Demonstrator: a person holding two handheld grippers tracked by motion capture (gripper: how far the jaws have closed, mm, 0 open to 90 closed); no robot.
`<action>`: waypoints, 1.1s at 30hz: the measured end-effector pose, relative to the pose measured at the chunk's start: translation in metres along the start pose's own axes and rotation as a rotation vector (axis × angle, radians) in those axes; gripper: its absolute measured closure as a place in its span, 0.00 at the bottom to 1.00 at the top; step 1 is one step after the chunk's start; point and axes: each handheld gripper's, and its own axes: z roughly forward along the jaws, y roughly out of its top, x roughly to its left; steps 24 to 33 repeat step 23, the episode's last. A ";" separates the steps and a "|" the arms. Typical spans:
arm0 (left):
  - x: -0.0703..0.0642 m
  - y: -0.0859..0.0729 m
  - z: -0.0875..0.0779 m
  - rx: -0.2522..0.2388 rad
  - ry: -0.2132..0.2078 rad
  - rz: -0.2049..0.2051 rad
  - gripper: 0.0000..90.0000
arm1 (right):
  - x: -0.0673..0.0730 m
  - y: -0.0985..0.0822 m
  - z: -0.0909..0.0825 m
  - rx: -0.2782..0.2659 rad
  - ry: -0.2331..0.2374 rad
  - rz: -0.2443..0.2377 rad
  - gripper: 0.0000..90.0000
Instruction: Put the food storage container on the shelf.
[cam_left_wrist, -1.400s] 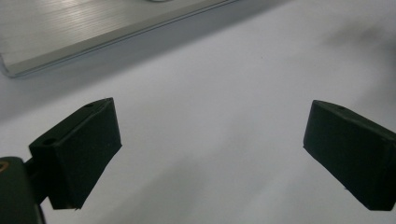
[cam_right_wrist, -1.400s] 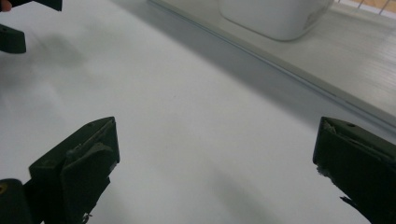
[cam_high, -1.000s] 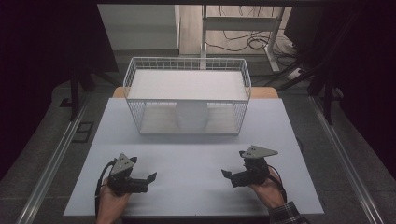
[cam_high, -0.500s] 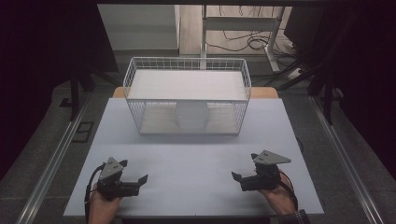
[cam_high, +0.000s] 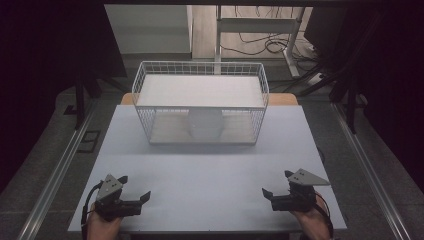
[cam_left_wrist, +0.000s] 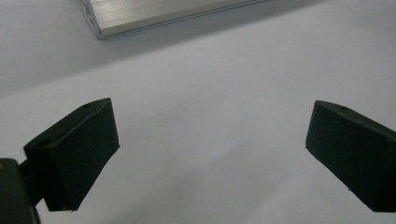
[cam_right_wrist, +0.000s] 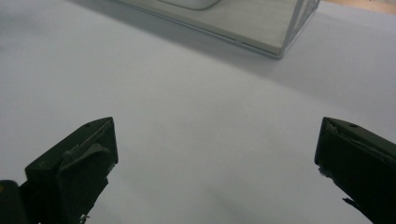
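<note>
Between the wide-open jaws of the left gripper (cam_high: 135, 197) and the right gripper (cam_high: 276, 191) is only bare table (cam_high: 210, 175). Far ahead, the white cup (cam_high: 205, 123) sits in the wire basket (cam_high: 150, 117). Reaching in could bump wires.

White wire basket (cam_high: 200, 107); pale grey table (cam_high: 210, 175).

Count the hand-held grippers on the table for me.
2. The left hand-held gripper is at the near left corner, the right hand-held gripper at the near right; both open, far from the basket.

White wire basket (cam_high: 145, 95) upright, far table centre; white object (cam_high: 205, 125) inside.
</note>
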 end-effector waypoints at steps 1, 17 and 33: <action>0.000 -0.001 0.000 0.000 0.000 -0.001 0.02 | -0.001 -0.002 -0.001 0.002 0.000 0.007 0.00; 0.004 -0.015 0.005 0.092 -0.049 -0.060 0.00 | -0.004 -0.030 -0.009 0.078 -0.025 0.071 0.00; 0.003 -0.016 0.008 0.117 -0.045 -0.050 0.00 | -0.003 -0.030 -0.007 0.092 -0.025 0.051 0.00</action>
